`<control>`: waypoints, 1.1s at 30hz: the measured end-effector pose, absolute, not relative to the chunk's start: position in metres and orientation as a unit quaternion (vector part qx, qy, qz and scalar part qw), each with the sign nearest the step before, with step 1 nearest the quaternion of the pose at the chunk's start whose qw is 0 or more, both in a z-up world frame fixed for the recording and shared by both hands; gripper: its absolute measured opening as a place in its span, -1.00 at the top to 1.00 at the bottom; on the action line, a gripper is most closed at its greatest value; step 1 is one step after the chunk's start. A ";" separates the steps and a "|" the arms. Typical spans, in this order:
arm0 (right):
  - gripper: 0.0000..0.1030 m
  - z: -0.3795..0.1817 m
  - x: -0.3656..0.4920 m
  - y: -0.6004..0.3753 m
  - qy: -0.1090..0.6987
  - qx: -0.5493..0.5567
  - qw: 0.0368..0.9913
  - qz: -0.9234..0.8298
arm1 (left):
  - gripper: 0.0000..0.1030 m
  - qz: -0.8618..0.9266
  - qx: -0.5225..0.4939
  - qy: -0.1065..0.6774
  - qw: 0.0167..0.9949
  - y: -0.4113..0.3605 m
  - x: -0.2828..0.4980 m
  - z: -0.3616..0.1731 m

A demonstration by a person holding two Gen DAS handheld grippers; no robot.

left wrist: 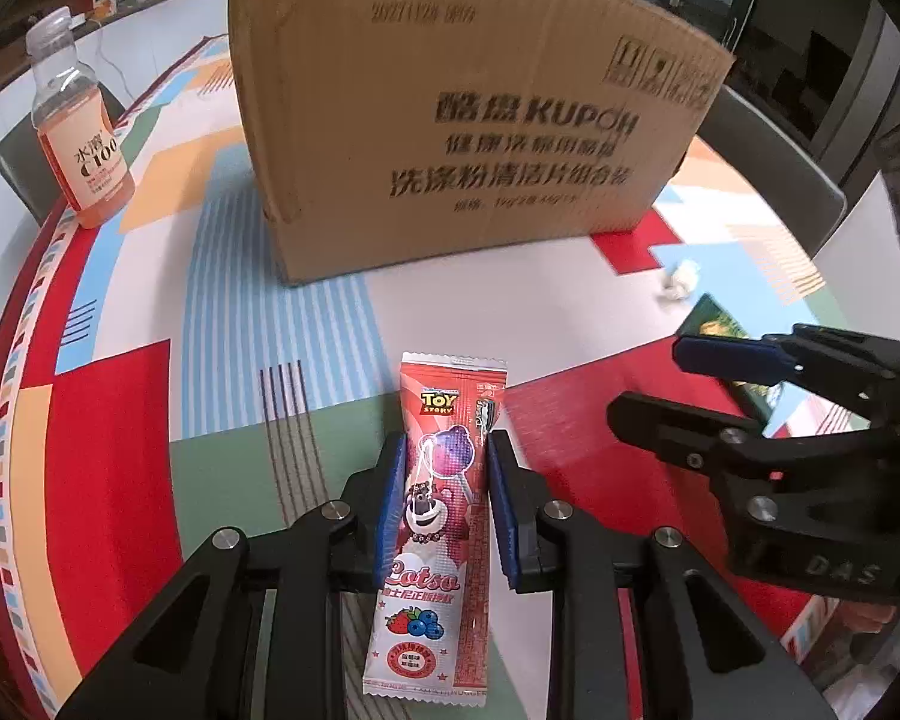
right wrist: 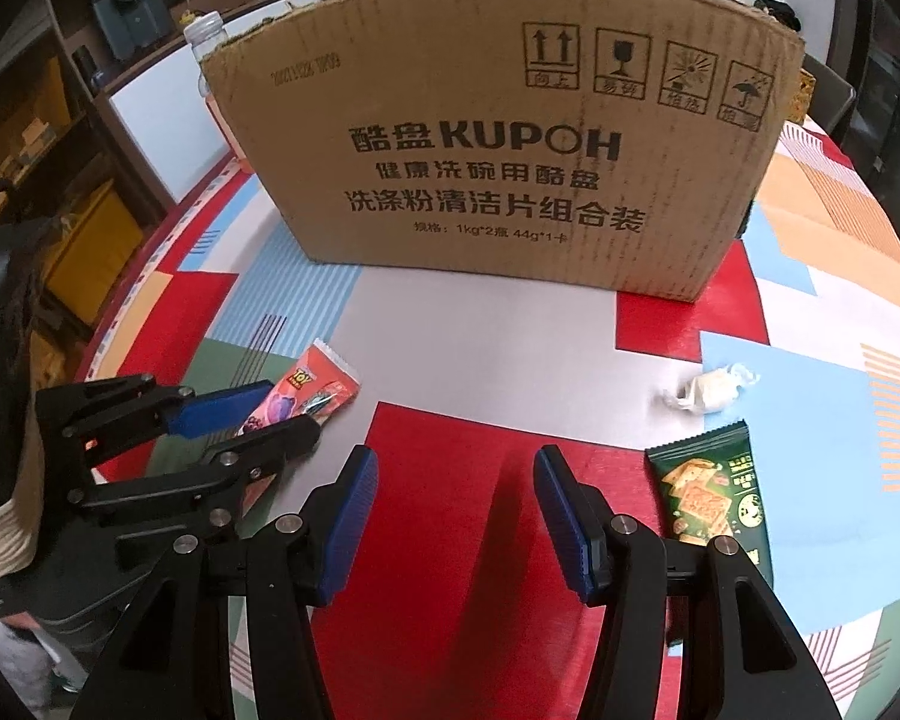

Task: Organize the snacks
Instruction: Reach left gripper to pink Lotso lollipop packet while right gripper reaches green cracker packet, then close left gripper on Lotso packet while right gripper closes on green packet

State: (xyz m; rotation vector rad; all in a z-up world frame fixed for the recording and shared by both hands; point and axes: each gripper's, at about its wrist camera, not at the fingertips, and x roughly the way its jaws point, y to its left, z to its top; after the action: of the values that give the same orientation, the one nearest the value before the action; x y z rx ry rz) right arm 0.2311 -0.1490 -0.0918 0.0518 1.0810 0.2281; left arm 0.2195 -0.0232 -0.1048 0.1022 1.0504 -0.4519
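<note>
Tongs on our left clench the long red Lotso lollipop packet lying flat on the patterned tabletop; the right tongs gape empty. Slippery film (pinched edgewise) could buckle or slip before reaching the far brown cardboard box.

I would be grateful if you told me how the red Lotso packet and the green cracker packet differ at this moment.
The red Lotso packet is long and narrow; the green cracker packet is shorter and broader. The Lotso packet lies between the jaws of the left gripper, which press its sides, while the cracker packet lies untouched beside the open right gripper. The Lotso packet shows a bear and berries; the cracker packet shows crackers. Both lie flat on the patterned tablecloth before the cardboard box.
</note>
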 end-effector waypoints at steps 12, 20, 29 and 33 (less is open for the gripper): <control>-0.07 -0.074 0.214 -0.183 0.506 0.043 0.855 0.106 | 0.47 -0.222 0.039 0.464 0.857 -0.049 0.200 -0.070; -0.07 -0.069 0.206 -0.212 0.507 0.028 0.857 0.085 | 0.47 -0.240 0.042 0.457 0.855 -0.080 0.198 -0.061; -0.07 -0.086 0.215 -0.236 0.529 0.006 0.846 0.068 | 0.47 -0.245 0.041 0.466 0.849 -0.106 0.205 -0.067; -0.07 -0.098 0.221 -0.243 0.542 0.004 0.838 0.063 | 0.47 -0.243 0.041 0.477 0.844 -0.112 0.210 -0.075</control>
State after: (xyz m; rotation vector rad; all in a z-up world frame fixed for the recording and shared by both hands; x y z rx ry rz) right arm 0.2206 -0.2434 -0.0975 0.0092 1.1460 0.1326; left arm 0.2099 -0.1124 -0.0748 0.0864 1.0071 -0.5139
